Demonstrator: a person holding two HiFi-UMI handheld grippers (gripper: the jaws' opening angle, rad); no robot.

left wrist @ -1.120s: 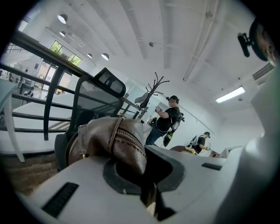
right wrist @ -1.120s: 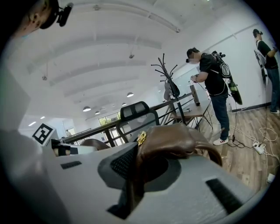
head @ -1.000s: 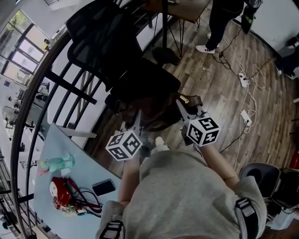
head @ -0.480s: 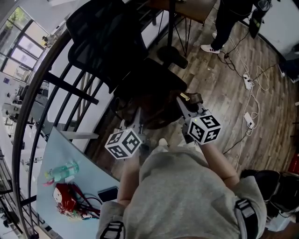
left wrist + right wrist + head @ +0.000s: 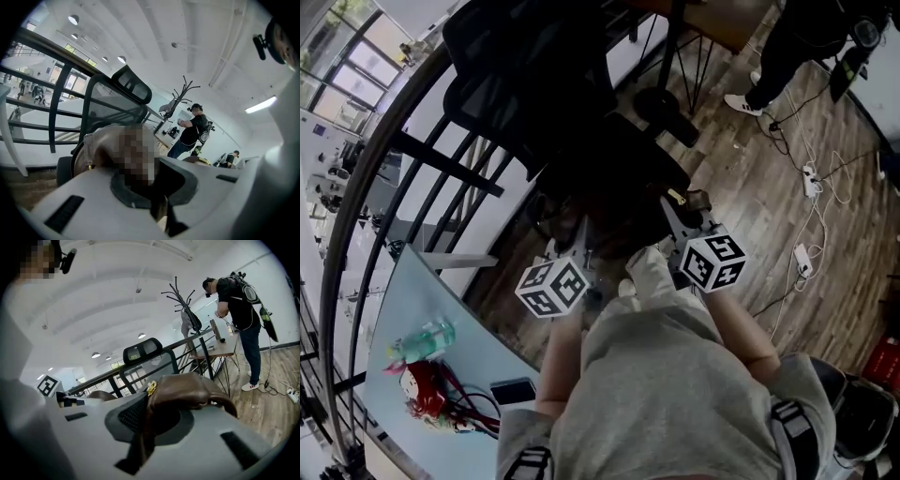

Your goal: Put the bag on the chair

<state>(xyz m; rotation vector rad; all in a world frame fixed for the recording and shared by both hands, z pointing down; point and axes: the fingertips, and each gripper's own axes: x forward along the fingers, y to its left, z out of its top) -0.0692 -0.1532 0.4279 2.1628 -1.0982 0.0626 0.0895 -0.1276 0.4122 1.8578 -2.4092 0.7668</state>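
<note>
Your left gripper and right gripper each pinch an upper edge of the bag — it looks like soft, saggy leather, so hold those firmer seams above the chair.

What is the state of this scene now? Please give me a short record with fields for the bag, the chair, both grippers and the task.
bag: brown bag, held up off the floor by both grippers
chair: black office chair, directly ahead of the bag
left gripper: jaws shut on the brown bag
right gripper: jaws shut on the brown bag
task: bag not yet set down on the chair's seat
</note>
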